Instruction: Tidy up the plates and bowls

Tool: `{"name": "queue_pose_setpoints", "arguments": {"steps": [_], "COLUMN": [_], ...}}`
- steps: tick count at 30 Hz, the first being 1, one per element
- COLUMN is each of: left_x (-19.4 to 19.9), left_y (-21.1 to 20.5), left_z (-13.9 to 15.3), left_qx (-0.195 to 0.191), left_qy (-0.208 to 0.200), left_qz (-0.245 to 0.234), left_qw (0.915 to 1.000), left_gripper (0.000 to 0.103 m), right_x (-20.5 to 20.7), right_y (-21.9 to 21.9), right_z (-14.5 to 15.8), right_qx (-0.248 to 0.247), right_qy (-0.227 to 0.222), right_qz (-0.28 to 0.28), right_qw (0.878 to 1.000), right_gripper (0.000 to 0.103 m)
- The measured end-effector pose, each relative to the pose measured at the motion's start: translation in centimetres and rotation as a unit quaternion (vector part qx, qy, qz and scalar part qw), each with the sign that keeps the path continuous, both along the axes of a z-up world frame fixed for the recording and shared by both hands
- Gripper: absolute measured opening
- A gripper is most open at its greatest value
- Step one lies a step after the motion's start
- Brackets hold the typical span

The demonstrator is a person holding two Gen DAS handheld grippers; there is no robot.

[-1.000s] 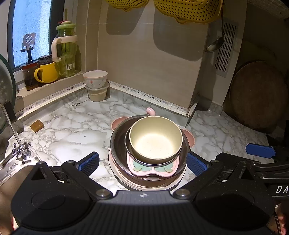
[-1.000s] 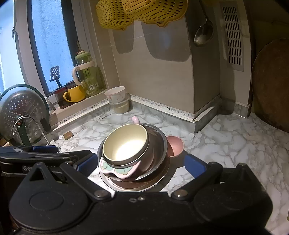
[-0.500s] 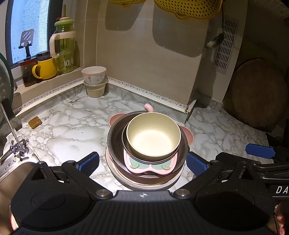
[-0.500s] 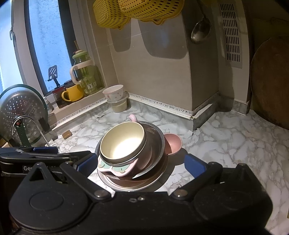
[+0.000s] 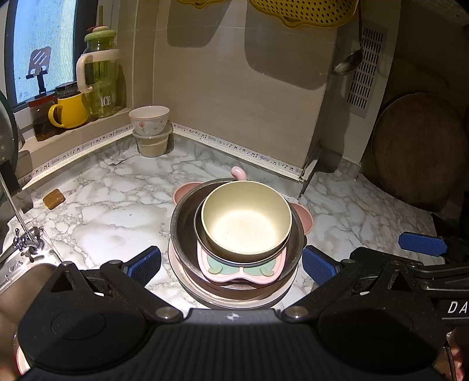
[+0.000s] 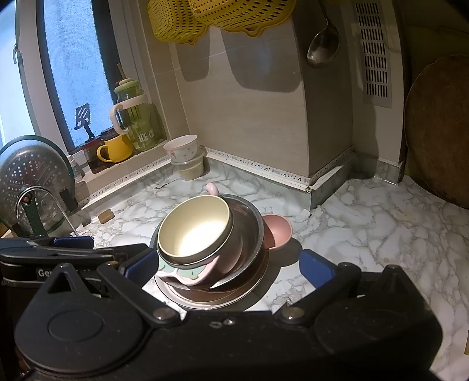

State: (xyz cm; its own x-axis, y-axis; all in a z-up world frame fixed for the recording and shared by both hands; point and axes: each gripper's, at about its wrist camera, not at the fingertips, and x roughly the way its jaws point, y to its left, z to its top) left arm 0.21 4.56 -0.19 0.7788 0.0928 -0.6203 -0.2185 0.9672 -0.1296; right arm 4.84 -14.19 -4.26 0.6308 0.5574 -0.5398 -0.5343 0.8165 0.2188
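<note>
One stack (image 5: 234, 252) of dishes stands on the marble counter (image 5: 102, 211) and serves here as the landmark. From the top it counts: one cream bowl (image 5: 246, 225), one pink tray (image 5: 240, 271) with green compartments under it, one steel bowl (image 5: 183, 222) that holds both, and at least one flat plate (image 5: 187, 281) at the bottom. How many plates lie below cannot be told. Pink pieces show behind the stack: in the left wrist view two round ears (image 5: 303, 217) and one small knob (image 5: 239, 173).

The left gripper (image 5: 231, 263) is open, its two blue pads on either side of the stack, near it; whether they touch cannot be told. The right gripper (image 6: 228, 268) is also open and holds nothing; its pads likewise flank the stack.

Behind the stack to the left, in the corner, two more bowls (image 5: 151, 129) stand one upon the other. On the sill further left are one yellow mug (image 5: 71, 111), one green jug (image 5: 101, 79) and one dark jar (image 5: 42, 117). Left of the stack lies one brown sponge (image 5: 54, 198). Above it hang two yellow colanders (image 6: 222, 17) and one ladle (image 6: 324, 47). Right of it one round board (image 5: 419, 149) leans on the wall.
</note>
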Motion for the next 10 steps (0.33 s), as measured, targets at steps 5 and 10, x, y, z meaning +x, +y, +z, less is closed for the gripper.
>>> {"name": "queue_pose_setpoints", "arguments": {"steps": [5,10], "left_x": [0.08,0.25], "left_y": [0.01,0.17], "left_z": [-0.02,-0.1], "left_qx": [-0.002,-0.003], "left_qy": [0.0,0.002], "left_qz": [0.0,0.001], "left_qw": [1.0,1.0], "left_gripper": [0.103,0.103], "right_x": [0.29,0.35], "right_y": [-0.05,-0.01], "right_z": [-0.1,-0.11], "right_qx": [-0.002,-0.003], "right_qy": [0.0,0.0], "right_qz": [0.001,0.001], "right_qw": [1.0,1.0], "right_gripper": [0.103,0.103]}}
